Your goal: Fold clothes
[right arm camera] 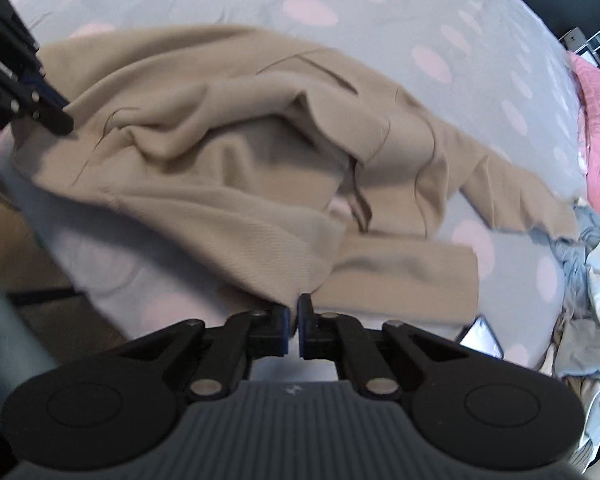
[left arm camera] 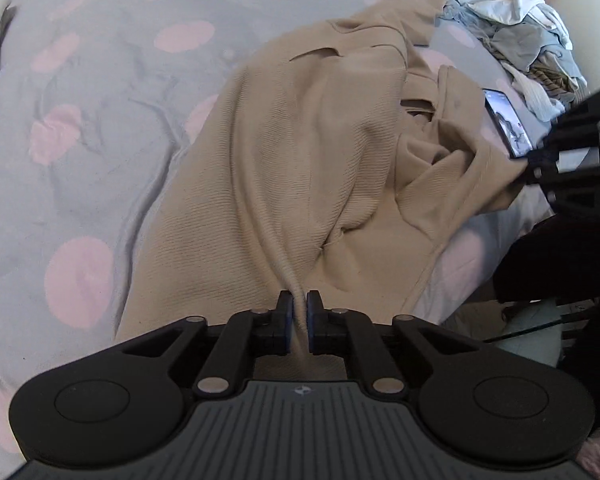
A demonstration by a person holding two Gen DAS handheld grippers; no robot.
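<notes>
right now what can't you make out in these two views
- Phone: left wrist view, one end behind the right gripper; right wrist view, cut off by that gripper's own body.
- Beige garment: type and far sleeve unclear, bunched folds and blur.
- Clothes pile: single items indistinguishable, tangled at the edge.

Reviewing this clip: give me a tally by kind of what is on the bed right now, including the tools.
Beige garment: 1, spread out and rumpled
Pile of grey and white clothes: 1, pieces too tangled to count
Phone: 1, screen lit
Tools: 2, left tool and right tool, each pinching the garment's edge
Total: 5
</notes>
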